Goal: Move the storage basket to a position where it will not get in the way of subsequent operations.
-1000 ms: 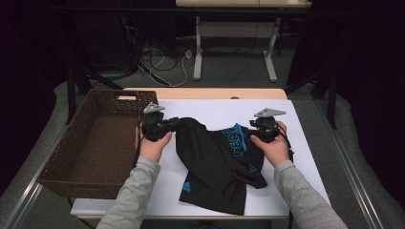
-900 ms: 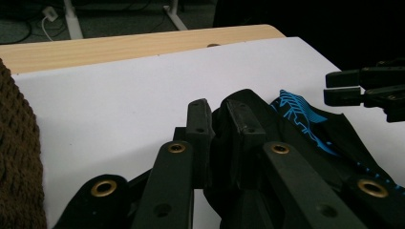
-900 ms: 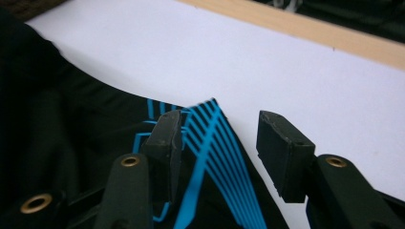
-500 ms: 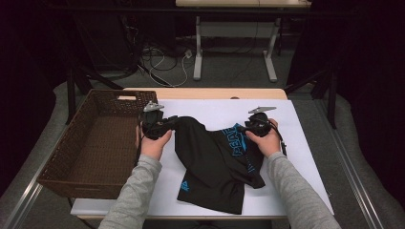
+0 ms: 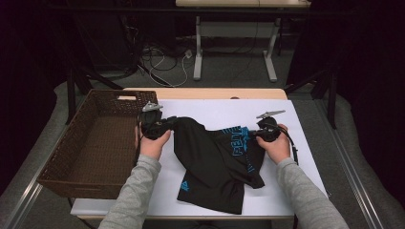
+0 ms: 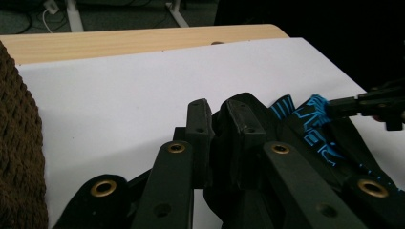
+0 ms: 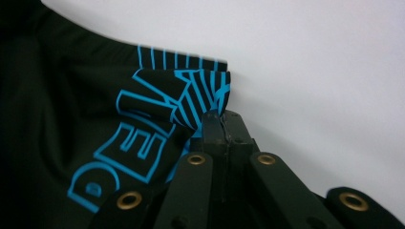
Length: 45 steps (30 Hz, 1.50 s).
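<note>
Wicker, the brown basket (image 5: 90, 152) sat at the left of the white table (image 5: 305, 157), just beside my left gripper (image 5: 165, 125) pinching the black shorts' (image 5: 215, 167) bunched left edge, while my right gripper (image 5: 255, 135) had just closed tight on their blue-lettered waistband.

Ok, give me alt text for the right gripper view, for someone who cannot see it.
The right gripper has just closed its two black jaws on the folded edge of the black garment, at its blue-striped band. Large blue letters run across the cloth at the left, and the white table cover lies bare to the right.
</note>
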Available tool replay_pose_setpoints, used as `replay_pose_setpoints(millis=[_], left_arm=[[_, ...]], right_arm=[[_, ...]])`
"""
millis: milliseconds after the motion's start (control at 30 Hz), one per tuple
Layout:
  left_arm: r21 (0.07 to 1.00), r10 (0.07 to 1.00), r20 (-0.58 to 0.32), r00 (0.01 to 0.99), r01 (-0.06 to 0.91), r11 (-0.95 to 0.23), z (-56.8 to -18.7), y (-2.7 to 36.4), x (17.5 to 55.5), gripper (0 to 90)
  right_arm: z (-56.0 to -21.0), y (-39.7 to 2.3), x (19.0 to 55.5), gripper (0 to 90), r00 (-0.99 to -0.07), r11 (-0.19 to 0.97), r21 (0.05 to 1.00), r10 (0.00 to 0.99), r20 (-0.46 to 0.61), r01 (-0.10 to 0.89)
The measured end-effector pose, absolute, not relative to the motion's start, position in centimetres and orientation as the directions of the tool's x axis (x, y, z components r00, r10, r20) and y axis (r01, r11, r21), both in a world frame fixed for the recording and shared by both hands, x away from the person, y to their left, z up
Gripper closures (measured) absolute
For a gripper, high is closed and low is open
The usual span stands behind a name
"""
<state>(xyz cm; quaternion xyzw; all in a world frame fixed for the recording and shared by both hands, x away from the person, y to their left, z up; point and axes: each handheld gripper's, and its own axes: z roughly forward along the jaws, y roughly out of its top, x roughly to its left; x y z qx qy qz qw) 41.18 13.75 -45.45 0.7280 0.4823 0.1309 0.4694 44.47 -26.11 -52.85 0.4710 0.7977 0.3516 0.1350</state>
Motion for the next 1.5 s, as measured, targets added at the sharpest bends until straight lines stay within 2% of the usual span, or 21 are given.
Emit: replay_pose_setpoints(millis=[133,600,1167,1333,1500], left_arm=[[0.796,0.833,-0.251,0.493,0.595,-0.113,-45.8,13.6,41.4,80.1],[0.726,0.861,-0.237,0.45,0.671,-0.151,-49.4,12.8,43.2,80.0],[0.648,0.888,-0.268,0.373,0.752,-0.12,-53.6,13.0,45.5,78.6],[0.648,0.887,-0.264,0.378,0.751,-0.127,-53.9,12.6,45.5,75.0],[0.664,0.879,-0.286,0.381,0.74,-0.105,-53.4,12.8,45.2,63.7]], right_arm=[[-52.9,-27.7,43.1,90.0,-0.503,0.281,0.673,0.85,0.156,0.684],[-53.6,-30.7,39.2,90.0,-0.474,0.238,0.672,0.859,0.191,0.702],[-53.8,-30.7,39.0,90.0,-0.472,0.254,0.682,0.868,0.153,0.686],[-53.8,-31.1,38.5,90.0,-0.463,0.245,0.683,0.873,0.154,0.688],[-53.6,-31.1,38.0,90.0,-0.472,0.246,0.694,0.869,0.152,0.677]])
